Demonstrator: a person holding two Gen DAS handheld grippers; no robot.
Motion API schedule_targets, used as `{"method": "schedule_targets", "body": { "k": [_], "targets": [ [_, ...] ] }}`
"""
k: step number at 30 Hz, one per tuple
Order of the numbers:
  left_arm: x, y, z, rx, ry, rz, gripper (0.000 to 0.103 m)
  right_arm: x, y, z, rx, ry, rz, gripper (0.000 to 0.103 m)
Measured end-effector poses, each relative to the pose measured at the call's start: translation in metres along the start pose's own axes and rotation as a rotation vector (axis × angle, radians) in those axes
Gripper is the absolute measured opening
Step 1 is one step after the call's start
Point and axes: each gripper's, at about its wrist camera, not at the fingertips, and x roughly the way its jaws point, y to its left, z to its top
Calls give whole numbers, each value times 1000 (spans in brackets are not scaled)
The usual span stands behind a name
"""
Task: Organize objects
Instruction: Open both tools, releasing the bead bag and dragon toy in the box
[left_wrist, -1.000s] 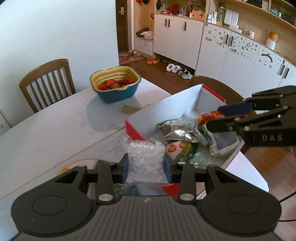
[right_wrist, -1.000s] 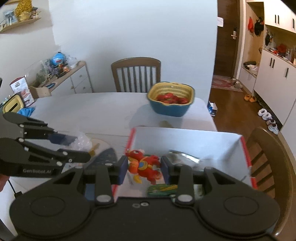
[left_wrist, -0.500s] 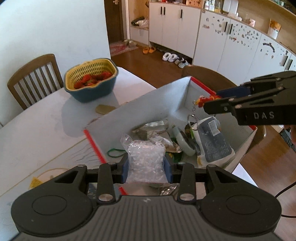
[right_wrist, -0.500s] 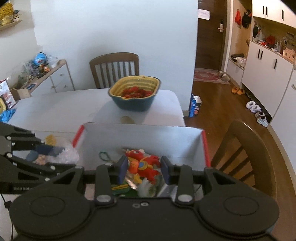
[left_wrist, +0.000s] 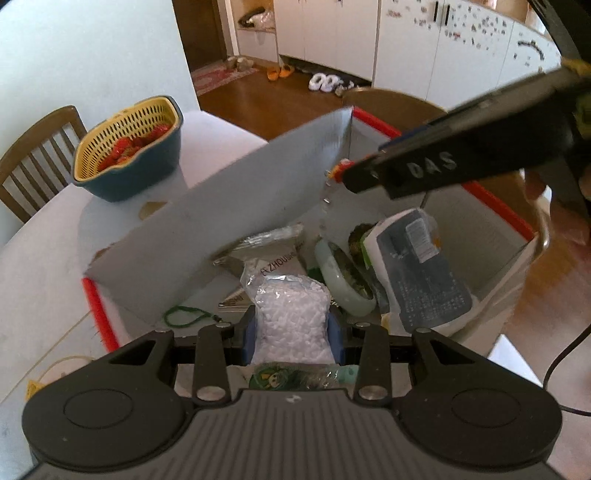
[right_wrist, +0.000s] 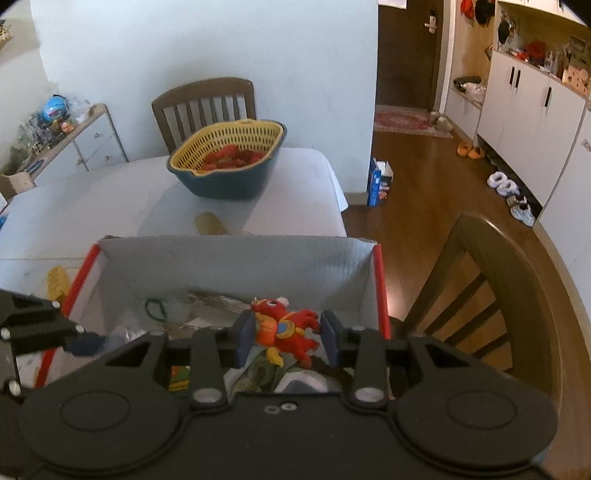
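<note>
My left gripper (left_wrist: 293, 334) is shut on a clear bag of white pellets (left_wrist: 291, 317), held over the red-edged cardboard box (left_wrist: 258, 192). Inside the box lie a pale green bangle (left_wrist: 343, 280), a grey-labelled pouch (left_wrist: 417, 273), silver packets (left_wrist: 266, 243) and a green cord (left_wrist: 184, 317). My right gripper (right_wrist: 287, 336) is shut on a red dragon toy (right_wrist: 286, 330), above the same box (right_wrist: 236, 258). The right gripper's fingers (left_wrist: 424, 162) cross the upper right of the left wrist view; the left gripper's finger (right_wrist: 40, 328) shows at the left of the right wrist view.
A blue and yellow basket of red fruit (right_wrist: 229, 162) stands further back on the white table (right_wrist: 92, 199). Wooden chairs stand behind the table (right_wrist: 205, 107) and right of the box (right_wrist: 491, 295). White cabinets and shoes line the wooden floor.
Both grippers have moved forward and down over the box, each keeping its load. The box interior now fills more of both views and the basket has slid back and left.
</note>
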Motion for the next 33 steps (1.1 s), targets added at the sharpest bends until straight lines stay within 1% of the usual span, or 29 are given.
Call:
{"method": "schedule_targets", "body": {
  "k": [7,9,11,15,19,23,27,30,32,33],
  "targets": [
    [23,-9,1,14,52,-8,37,35,-1,3,9,72,-5,37],
    [27,-10,2,15,65,-7,37,43,-2,2,37,98,7,37],
    [31,-10,2,7,76,-12,37,47,1,1,28,107,12,37],
    [35,-12,3,25,85,-8,37,55,5,0,2,134,8,37],
    [36,-12,2,34,91,-12,37,61,5,-4,4,168,17,37],
    [35,-17,0,53,83,3,38,67,2,-11,39,215,46,37],
    [33,-17,-3,45,77,2,38,68,1,-16,53,212,51,38],
    [32,-19,-4,41,75,4,44,64,0,-16,58,207,59,40],
    [31,-18,-4,29,73,-10,54,62,0,-15,59,204,59,42],
    [30,-17,-5,22,72,-16,57,62,-1,-15,64,205,64,43]
  ]
}}
